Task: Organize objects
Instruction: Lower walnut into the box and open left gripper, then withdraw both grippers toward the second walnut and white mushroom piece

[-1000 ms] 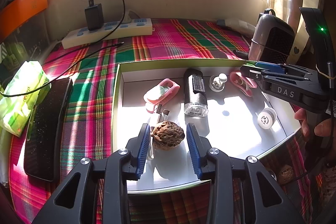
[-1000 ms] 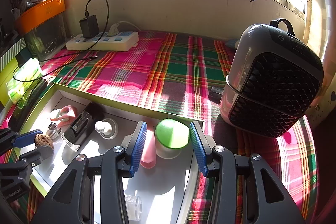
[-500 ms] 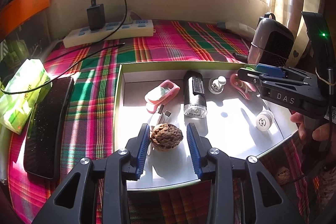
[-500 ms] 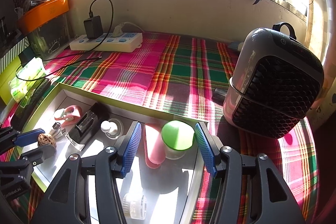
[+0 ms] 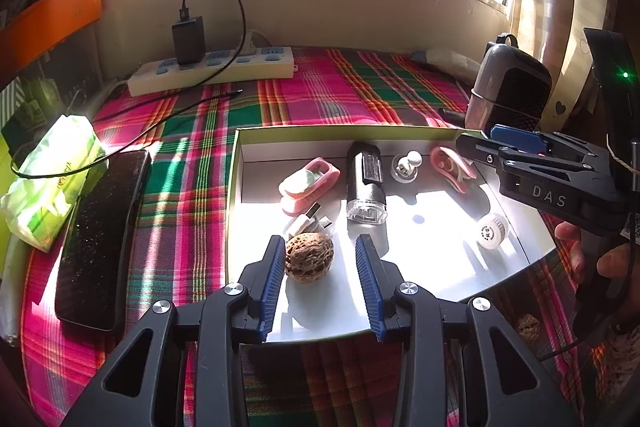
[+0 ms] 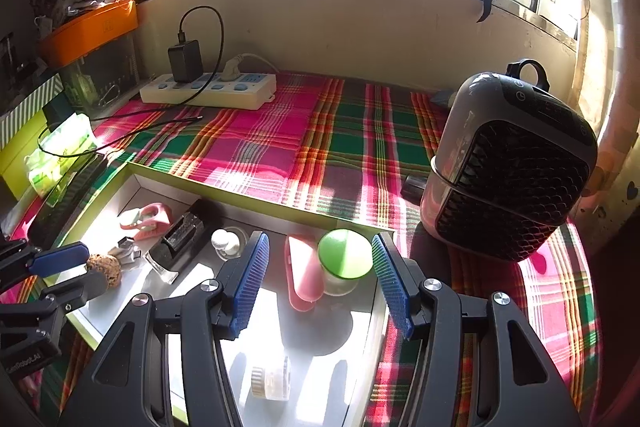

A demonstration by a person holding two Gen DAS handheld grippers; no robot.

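Below, my left tool [image 5: 320, 259] stands partly open around the walnut [image 5: 309, 256], which rests on the tray [image 5: 432, 259] floor near its front edge; the left pad touches the shell, the right pad stands clear, so nothing is gripped. My right tool [image 6: 318, 267] is open over the tray's far right corner, its pads apart from the green-lidded jar [image 6: 344, 261] and the pink case [image 6: 303, 273] lying between them. A black torch [image 5: 366, 183] and white spool [image 5: 491, 231] also lie in the tray, on the plaid-covered bench [image 5: 312, 95].
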